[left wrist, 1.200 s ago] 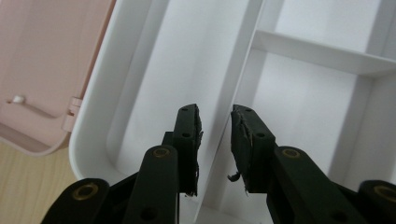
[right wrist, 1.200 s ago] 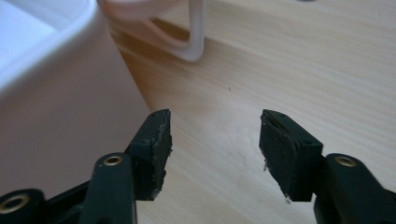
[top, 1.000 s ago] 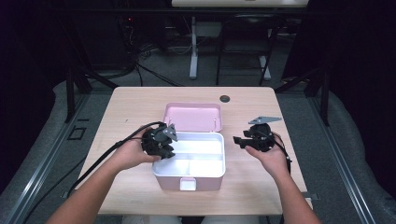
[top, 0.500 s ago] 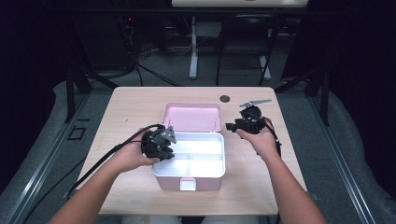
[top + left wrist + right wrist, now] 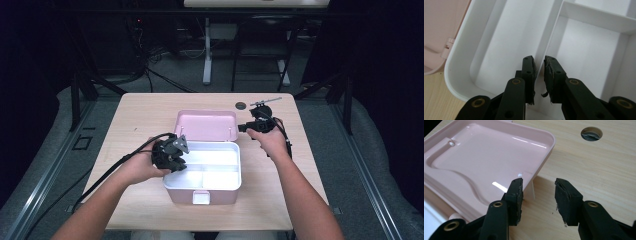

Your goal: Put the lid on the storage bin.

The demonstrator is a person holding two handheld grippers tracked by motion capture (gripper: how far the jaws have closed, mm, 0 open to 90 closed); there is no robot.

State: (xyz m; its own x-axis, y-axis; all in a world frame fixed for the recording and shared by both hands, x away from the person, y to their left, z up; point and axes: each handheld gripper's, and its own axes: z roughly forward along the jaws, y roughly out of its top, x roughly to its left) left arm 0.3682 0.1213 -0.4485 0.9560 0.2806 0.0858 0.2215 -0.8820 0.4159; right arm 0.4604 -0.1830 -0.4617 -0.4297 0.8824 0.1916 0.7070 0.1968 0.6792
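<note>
**Open Pink Box Flanked by Two Grippers**

A white divided tray [image 5: 210, 167] of a pink storage box was seen at the centre of the wooden table [image 5: 140, 112], with its pink lid [image 5: 205, 125] laid open at the tray's 12 o'clock side. The left gripper [image 5: 172, 152] was held at the tray's 9 o'clock rim. In the left gripper view its jaws were nearly pressed together, one on each side of a white divider wall [image 5: 549, 47] between two compartments; whether the wall was actually pinched could not be told. The right gripper [image 5: 245, 127] was held at the lid's 3 o'clock edge. In the right gripper view its jaws were spread, with a thin white post [image 5: 532, 191] under the lid's corner just beside one of them. A round cable hole [image 5: 591, 133] was seen in the table at the lid's 1 o'clock.
</note>
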